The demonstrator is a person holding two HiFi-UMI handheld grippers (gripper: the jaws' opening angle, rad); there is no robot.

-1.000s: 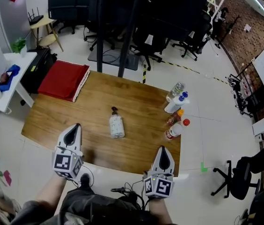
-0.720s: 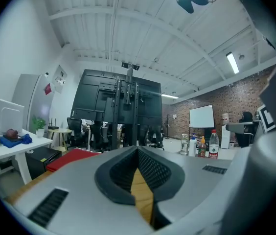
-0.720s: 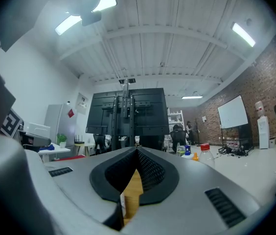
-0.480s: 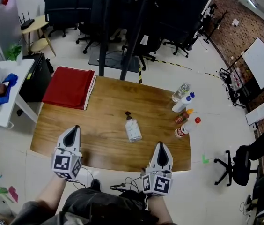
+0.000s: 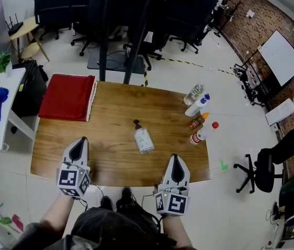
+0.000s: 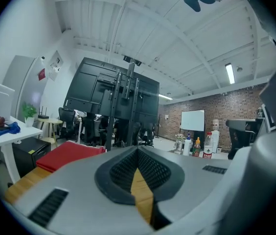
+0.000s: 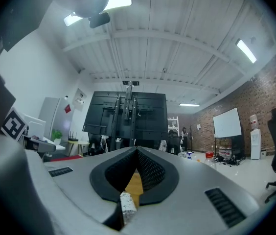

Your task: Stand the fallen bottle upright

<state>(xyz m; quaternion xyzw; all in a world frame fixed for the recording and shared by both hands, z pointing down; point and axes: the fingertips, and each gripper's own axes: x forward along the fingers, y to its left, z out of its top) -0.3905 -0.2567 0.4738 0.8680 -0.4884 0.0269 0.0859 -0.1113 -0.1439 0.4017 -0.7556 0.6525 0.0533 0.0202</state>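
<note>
A wooden table seen from above, with a person standing at its near edge; a fallen bottle, clear with a pump top, lies on its side near the middle of the table, pump pointing toward the far edge.

The left gripper hovers over the near left part of the table, jaws pressed together with nothing in them; the right gripper hovers over the near right part, jaws likewise closed and empty; only bare wood lies between each gripper and the bottle. In the right gripper view a sliver of the bottle shows through the slot under the closed tips, yet the head view shows it lying apart from that gripper.

A folded red cloth covers the table's far left corner; four upright bottles stand in a row along the table's right edge, well apart from the fallen one. A white side table sits off the table's left end; a black office chair off its right end; a black stand rises just beyond its far edge.
</note>
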